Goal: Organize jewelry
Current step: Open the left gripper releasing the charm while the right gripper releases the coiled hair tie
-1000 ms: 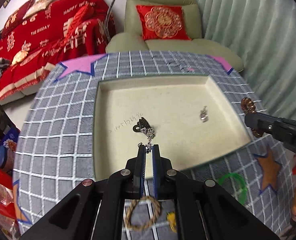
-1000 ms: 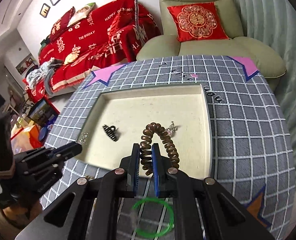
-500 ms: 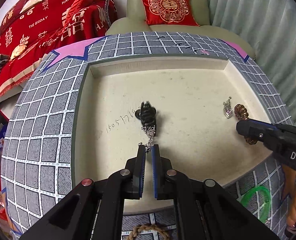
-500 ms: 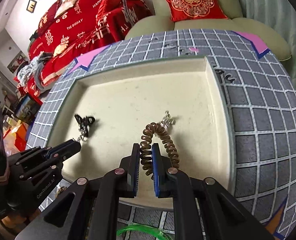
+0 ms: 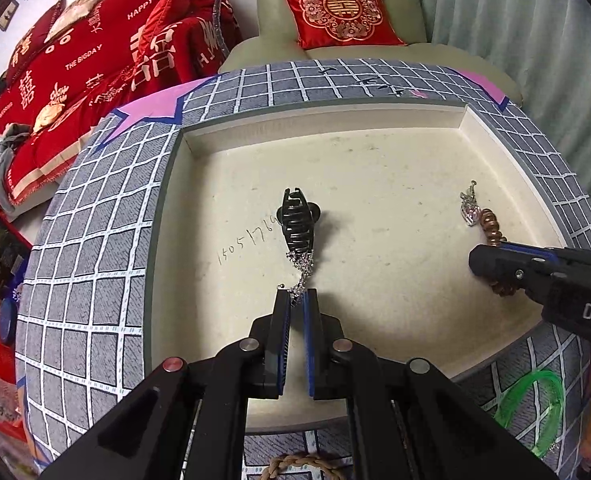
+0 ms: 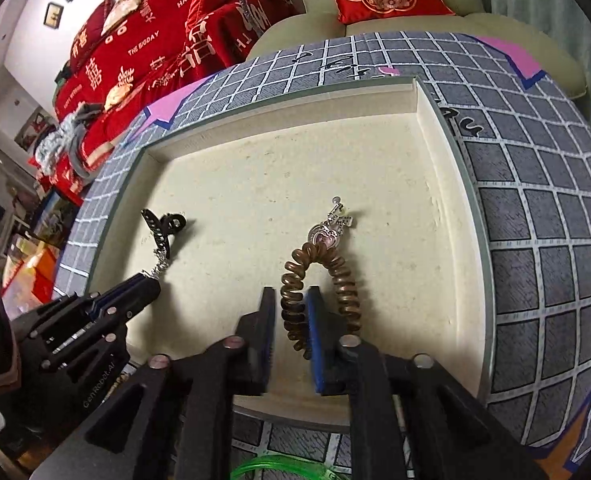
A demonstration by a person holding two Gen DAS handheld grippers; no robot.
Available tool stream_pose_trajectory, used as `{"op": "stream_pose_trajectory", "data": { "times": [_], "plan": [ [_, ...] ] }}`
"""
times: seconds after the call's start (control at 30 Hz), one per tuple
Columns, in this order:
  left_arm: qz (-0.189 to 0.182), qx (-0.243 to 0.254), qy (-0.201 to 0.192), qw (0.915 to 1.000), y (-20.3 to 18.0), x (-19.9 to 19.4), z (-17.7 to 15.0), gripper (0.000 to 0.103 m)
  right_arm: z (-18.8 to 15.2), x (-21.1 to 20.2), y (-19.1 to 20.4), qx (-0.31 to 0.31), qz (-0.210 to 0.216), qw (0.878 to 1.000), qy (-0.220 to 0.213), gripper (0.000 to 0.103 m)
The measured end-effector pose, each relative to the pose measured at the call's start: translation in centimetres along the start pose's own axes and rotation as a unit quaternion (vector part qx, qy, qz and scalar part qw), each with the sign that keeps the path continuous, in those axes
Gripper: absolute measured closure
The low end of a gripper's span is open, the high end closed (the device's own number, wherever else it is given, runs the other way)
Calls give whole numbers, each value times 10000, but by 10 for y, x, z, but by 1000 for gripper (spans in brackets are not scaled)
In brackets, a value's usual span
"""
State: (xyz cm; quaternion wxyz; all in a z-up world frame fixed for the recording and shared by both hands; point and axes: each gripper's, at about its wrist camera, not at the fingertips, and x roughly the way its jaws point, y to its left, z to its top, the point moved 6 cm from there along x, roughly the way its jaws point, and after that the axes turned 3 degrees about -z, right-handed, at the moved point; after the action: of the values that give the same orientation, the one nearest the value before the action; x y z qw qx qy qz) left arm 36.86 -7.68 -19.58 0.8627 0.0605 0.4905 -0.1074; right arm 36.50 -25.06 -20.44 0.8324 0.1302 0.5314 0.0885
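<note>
A cream tray (image 5: 375, 120) lies on the checked tablecloth. My left gripper (image 5: 294, 304) is shut on a silver chain (image 5: 301, 268) just above the tray floor, beside a black hair claw (image 5: 297, 220). My right gripper (image 6: 289, 308) holds a brown coil hair tie (image 6: 327, 268) between slightly parted fingers; the tie rests on the tray floor, its far end against a silver pendant (image 6: 329, 228). The right gripper also shows in the left wrist view (image 5: 491, 268), and the left gripper in the right wrist view (image 6: 143, 284).
A green bangle (image 5: 531, 404) lies on the cloth (image 5: 95, 240) near the tray's front right corner. A braided rope ring (image 5: 295, 466) lies in front of the tray. A green armchair (image 5: 335, 20) and a red sofa (image 5: 75, 60) stand behind the table.
Both grippers moved forward and down over the tray. The coil tie came down to the tray floor and the right fingers parted a little. The chain now hangs next to the hair claw.
</note>
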Motion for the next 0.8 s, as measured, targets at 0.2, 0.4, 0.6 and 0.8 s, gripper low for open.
{"op": "stream_pose_trajectory", "data": {
  "times": [0.2,0.4,0.6,0.8],
  "plan": [
    [26,-48,-86,9999,0,-9,3,89,4,-19,3,102,189,9995,-231,45],
    [-90,-162,-150,9997,1,-14,7,88,9,-41,-4,363,295,9978,-471,45],
    [-189,-174,-361,9990,0,-26,13,88,10,-59,-13,560,377,9958,-620,45],
    [-48,-323,-725,9968,6,-44,19,0,4,-70,-16,640,420,9949,-660,44]
  ]
}}
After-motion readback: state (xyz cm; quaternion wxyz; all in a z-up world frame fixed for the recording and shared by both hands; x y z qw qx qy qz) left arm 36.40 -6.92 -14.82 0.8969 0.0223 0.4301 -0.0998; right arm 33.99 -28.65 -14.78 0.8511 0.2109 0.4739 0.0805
